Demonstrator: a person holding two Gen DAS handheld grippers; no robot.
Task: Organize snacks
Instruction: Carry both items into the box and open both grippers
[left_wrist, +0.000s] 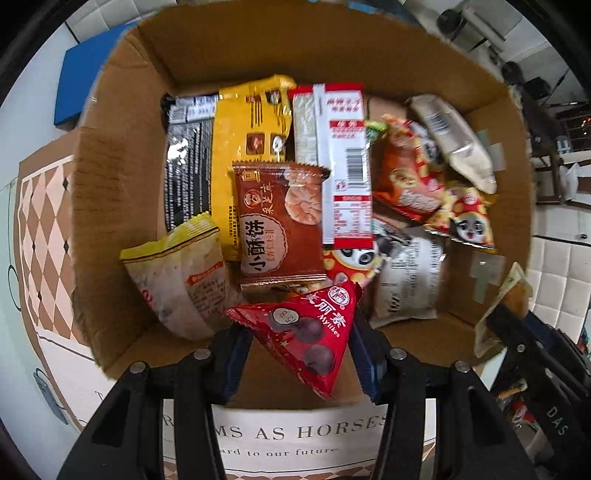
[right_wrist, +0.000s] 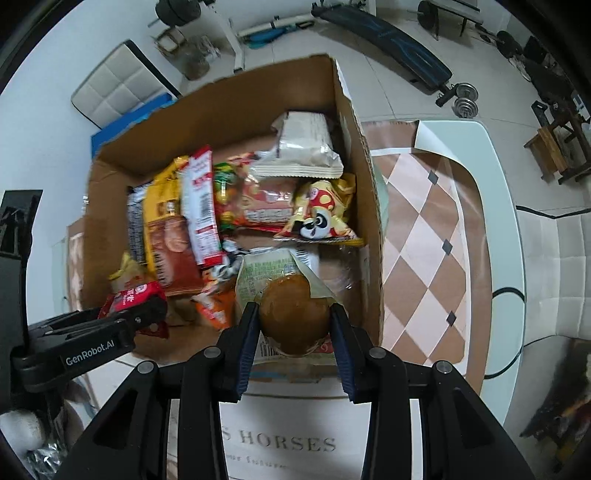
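Both loads hang over the cardboard box (left_wrist: 122, 206) — my left tool (left_wrist: 301, 354) clamps the red triangular pouch (left_wrist: 310, 332), my right tool (right_wrist: 293, 321) pinches the brown bun pack (right_wrist: 293, 314); next, I judge, lower each into a gap below and let go.

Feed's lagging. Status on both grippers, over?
Left gripper shut on red triangle pack. Right gripper shut on brown bun pack. Both over box; nothing blocking.
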